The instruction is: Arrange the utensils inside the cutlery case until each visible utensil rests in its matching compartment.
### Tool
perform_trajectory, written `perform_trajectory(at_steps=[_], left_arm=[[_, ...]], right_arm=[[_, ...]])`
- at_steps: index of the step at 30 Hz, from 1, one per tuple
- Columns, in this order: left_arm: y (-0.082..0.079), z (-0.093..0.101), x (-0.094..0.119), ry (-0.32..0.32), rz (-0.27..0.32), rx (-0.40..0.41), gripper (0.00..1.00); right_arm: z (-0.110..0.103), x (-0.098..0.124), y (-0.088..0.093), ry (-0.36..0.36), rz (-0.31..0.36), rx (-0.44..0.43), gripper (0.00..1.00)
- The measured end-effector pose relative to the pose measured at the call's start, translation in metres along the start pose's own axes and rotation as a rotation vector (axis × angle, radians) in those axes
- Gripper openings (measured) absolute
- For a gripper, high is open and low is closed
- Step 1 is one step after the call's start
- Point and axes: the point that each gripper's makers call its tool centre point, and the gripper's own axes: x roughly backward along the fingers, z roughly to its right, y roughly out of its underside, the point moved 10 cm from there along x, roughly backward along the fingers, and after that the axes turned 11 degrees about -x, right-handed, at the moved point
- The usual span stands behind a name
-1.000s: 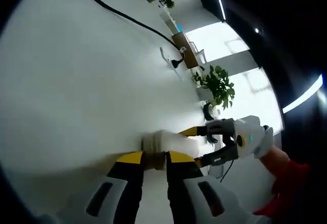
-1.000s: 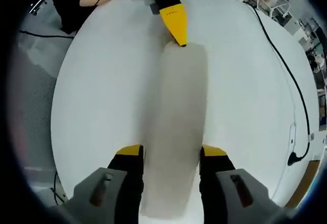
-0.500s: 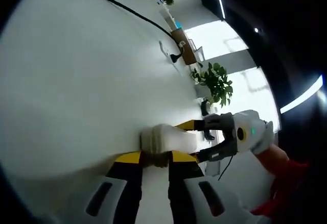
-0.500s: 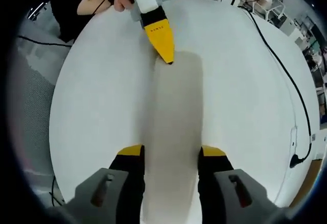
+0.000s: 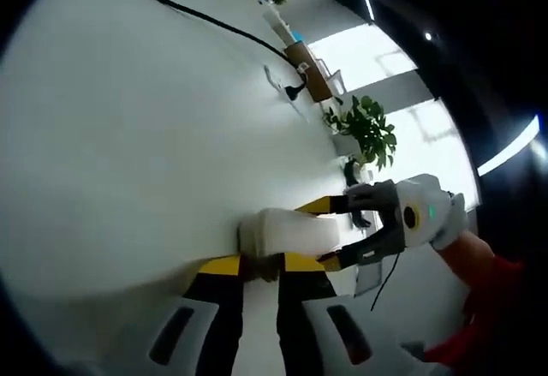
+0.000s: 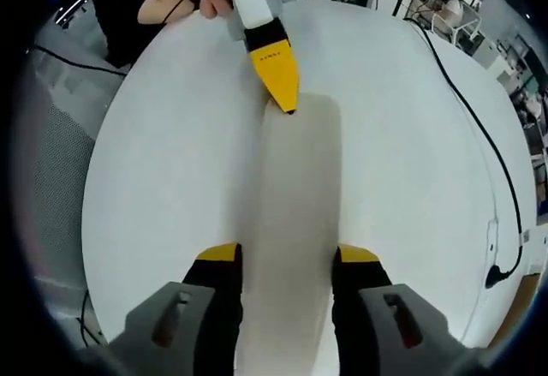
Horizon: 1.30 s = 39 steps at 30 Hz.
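Claws first: your right claw (image 6: 278,260) straddles the near end of the long pale cutlery case (image 6: 295,213), one yellow-tipped jaw against each long side, so it grips the case across its width. The case lies flat on the white worktop (image 6: 163,162) and runs away from you. At its far end your left claw (image 6: 276,68) meets the case; seen from the left gripper view, that left claw (image 5: 259,265) has its jaws pressed close on the case's end (image 5: 278,229). Beyond, a black cable (image 6: 479,128) trails across the worktop.
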Motion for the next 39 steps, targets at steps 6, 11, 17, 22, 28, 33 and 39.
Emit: perform_trajectory(at_steps=[6, 11, 17, 22, 28, 33, 39], left_arm=[[0.002, 0.062, 0.004, -0.026, 0.043, 0.118, 0.18], [-0.006, 0.048, 0.003, 0.054, -0.024, 0.198, 0.11], [-0.014, 0.03, 0.016, 0.037, -0.051, 0.111, 0.19], [-0.028, 0.0, 0.014, 0.069, -0.037, 0.081, 0.19], [-0.015, 0.005, 0.004, 0.102, 0.059, -0.024, 0.05], [-0.009, 0.008, 0.001, 0.05, 0.043, 0.005, 0.09], [-0.019, 0.017, 0.005, -0.009, 0.105, -0.06, 0.2]], right_arm=[[-0.007, 0.001, 0.003, -0.022, 0.032, 0.099, 0.4], [-0.015, 0.0, 0.004, -0.038, 0.042, 0.183, 0.4], [-0.01, -0.003, 0.009, -0.057, 0.047, 0.155, 0.4], [-0.008, -0.004, 0.009, -0.061, 0.039, 0.153, 0.4], [-0.004, -0.006, 0.009, -0.063, 0.018, 0.162, 0.39], [-0.003, -0.007, 0.009, -0.06, 0.021, 0.169, 0.4], [-0.003, -0.006, 0.01, -0.034, 0.027, 0.098, 0.4]])
